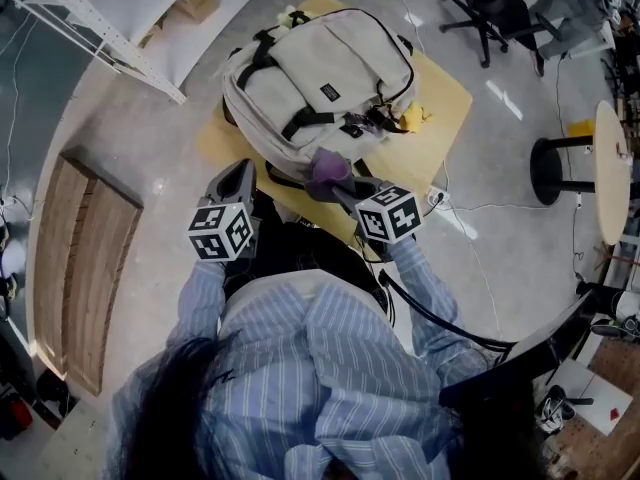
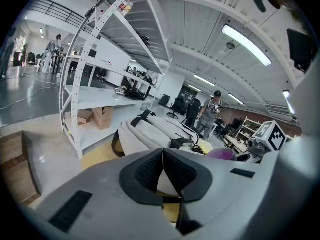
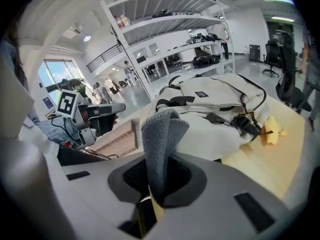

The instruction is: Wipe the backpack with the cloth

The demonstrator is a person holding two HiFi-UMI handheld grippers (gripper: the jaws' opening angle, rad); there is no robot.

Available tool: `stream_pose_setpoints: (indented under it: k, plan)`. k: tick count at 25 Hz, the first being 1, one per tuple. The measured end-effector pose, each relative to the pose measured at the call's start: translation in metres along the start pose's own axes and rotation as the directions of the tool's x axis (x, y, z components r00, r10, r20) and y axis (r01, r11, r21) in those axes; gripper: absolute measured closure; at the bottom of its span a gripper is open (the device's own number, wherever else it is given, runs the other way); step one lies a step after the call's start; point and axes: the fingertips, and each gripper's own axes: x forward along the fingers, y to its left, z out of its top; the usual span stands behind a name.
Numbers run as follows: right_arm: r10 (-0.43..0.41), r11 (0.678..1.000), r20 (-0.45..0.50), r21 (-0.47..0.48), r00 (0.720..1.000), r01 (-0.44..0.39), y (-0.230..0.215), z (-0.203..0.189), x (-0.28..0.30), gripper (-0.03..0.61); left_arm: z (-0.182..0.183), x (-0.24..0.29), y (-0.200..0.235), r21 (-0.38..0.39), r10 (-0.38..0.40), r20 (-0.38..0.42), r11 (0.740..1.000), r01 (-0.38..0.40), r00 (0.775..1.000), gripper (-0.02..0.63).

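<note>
The backpack (image 1: 320,78) is pale beige with black straps, black piping and a small black label. At the backpack's near edge, the cloth (image 1: 328,173) reads purple in the head view and grey in the right gripper view. The tabletop (image 1: 445,108) under the backpack is a light yellow wood tone. A small item (image 1: 413,116) beside the backpack is yellow. The left tongs (image 1: 240,176) and right tongs (image 1: 345,190) are grey with black pads. Their marker cubes carry black-and-white squares. The shirt (image 1: 300,368) is striped blue and white.

Light wooden table (image 1: 442,126), white shelving (image 2: 97,98), office chair (image 1: 495,13), wooden panel (image 1: 85,258)
</note>
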Motion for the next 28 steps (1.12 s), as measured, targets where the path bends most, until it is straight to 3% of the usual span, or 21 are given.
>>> stream_pose_setpoints:
  k: [6,12,19,28]
  plan:
    - [0.062,0.996,0.045,-0.063,0.997,-0.059,0.019,0.036,-0.024,0.537,0.01,-0.003,0.012,0.004,0.024,0.008,1.0,-0.024,1.0,0.608]
    - [0.15,0.974,0.123,-0.187,0.981,-0.126,0.047,0.111,-0.023,0.537,0.019,0.002,0.025,0.002,0.029,0.006,1.0,-0.029,1.0,0.607]
    - [0.183,0.959,0.185,-0.252,0.966,-0.133,0.052,0.202,0.01,0.537,0.037,0.012,0.049,-0.007,0.043,0.003,0.999,-0.043,0.999,0.607]
    - [0.231,0.919,0.111,-0.35,0.967,-0.179,0.065,0.264,0.079,0.537,0.062,0.031,0.082,-0.016,0.047,0.002,0.999,-0.047,0.999,0.607]
